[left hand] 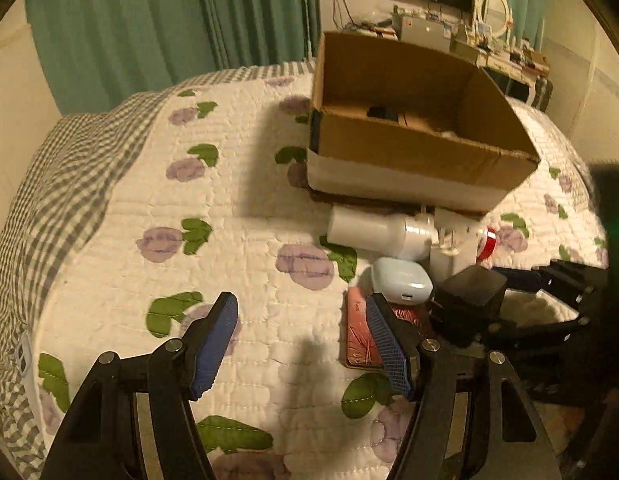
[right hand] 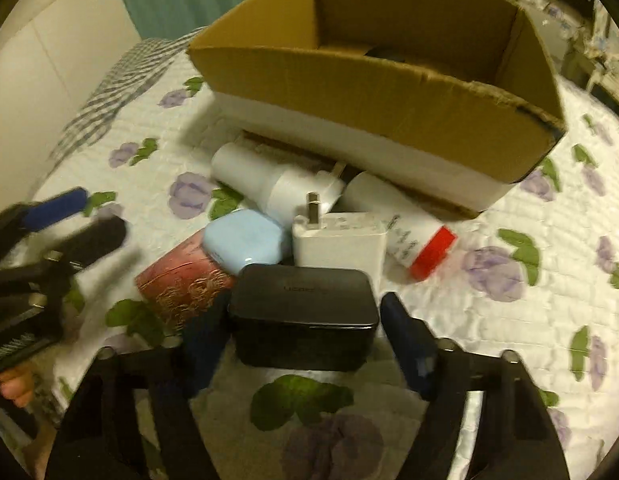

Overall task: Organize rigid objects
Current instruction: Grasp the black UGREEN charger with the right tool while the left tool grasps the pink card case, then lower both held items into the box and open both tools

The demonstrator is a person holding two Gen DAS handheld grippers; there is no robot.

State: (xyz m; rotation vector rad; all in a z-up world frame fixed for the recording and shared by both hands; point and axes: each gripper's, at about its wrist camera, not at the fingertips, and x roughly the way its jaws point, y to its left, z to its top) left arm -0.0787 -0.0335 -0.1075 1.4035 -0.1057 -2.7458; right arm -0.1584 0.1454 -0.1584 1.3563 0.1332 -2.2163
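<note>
Half a dozen small things lie heaped on the bed [left hand: 245,208] just in front of the box [right hand: 389,92], left to right: red case [right hand: 177,284], blue case [right hand: 245,246], white bottle [right hand: 265,182], charger [right hand: 341,242], red-capped tube [right hand: 413,236]. The left gripper [left hand: 301,340] hangs wide open and empty beside the red case, while the right gripper [right hand: 305,340] has its jaws either side of the black case [right hand: 305,316], not plainly clamped. I'd worry that a shallow pinch lets the smooth black case slip, or that lifting it nudges the charger and blue case leaning close by.
</note>
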